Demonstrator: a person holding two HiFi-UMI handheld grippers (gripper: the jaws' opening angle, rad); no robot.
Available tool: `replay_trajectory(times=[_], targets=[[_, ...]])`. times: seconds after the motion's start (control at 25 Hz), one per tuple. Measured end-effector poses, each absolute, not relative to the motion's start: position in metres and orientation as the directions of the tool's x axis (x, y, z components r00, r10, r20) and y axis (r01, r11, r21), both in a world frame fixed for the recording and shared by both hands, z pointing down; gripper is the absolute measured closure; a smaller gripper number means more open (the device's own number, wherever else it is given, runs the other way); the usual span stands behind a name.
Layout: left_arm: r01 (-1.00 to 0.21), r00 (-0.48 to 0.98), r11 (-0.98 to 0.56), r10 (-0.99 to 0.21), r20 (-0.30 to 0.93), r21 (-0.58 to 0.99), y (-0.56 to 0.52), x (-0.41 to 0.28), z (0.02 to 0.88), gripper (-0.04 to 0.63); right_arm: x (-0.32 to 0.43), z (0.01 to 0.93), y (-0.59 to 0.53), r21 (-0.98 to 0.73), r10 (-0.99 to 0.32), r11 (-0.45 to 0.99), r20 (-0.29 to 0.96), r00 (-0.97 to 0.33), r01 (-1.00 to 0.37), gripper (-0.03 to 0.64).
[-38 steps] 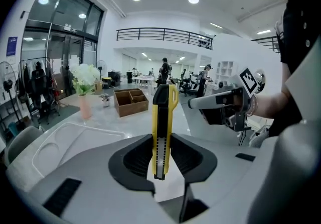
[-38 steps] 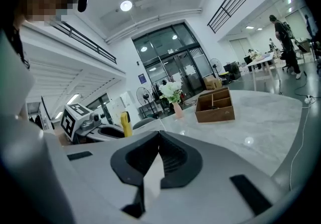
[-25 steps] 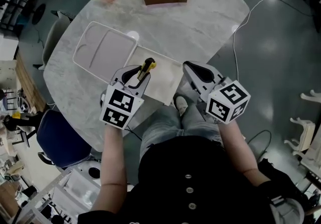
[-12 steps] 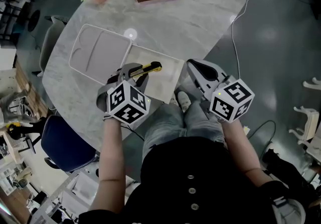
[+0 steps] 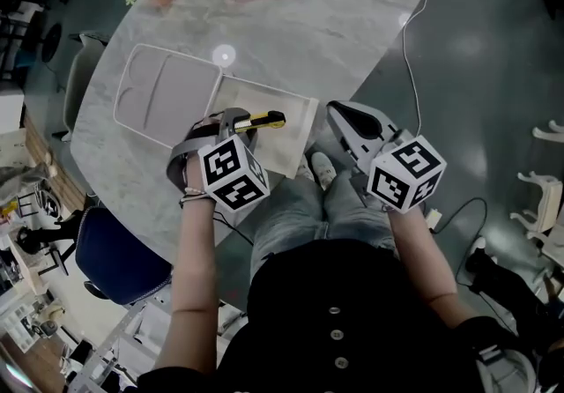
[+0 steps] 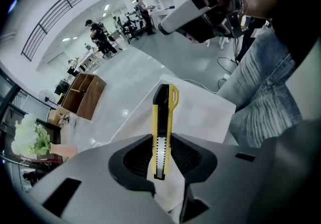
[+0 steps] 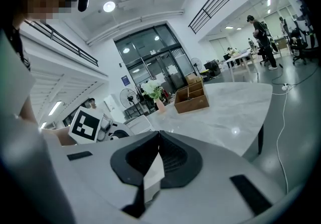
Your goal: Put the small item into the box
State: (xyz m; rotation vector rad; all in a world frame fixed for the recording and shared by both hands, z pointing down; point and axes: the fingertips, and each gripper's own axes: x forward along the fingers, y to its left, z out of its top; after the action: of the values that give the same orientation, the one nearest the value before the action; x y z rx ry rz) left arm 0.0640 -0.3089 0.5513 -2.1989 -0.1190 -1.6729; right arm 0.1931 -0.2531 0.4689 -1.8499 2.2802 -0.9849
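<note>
Currently, the yellow utility knife is clamped by its lower end between the 2 jaws of the left claw, over the shallow white box on the marble bench. The right claw is closed and empty, beyond the bench edge.

The left gripper and the right gripper are pale grey moulded shells with black ribbed fingers. Each carries a white cube printed with black square markers. The person wears a black buttoned top, faded blue-grey jeans, pale shoes and a wristband.
</note>
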Motion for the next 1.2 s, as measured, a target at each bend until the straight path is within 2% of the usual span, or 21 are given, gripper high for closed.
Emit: replay_trajectory(times=[0.6, 1.2], targets=[[0.410, 0.129, -0.902, -0.089, 0.988, -0.135, -0.305, 0.071, 0.592, 0.469, 0.208, 0.485, -0.250, -0.511, -0.895, 0.042, 0.362, -0.260, -0.859, 0.614], [0.489, 0.040, -0.869, -0.067, 0.997, -0.078, -0.301, 0.078, 0.614, 0.468, 0.213, 0.489, -0.249, -0.522, -0.891, 0.043, 0.366, -0.269, -0.852, 0.614]])
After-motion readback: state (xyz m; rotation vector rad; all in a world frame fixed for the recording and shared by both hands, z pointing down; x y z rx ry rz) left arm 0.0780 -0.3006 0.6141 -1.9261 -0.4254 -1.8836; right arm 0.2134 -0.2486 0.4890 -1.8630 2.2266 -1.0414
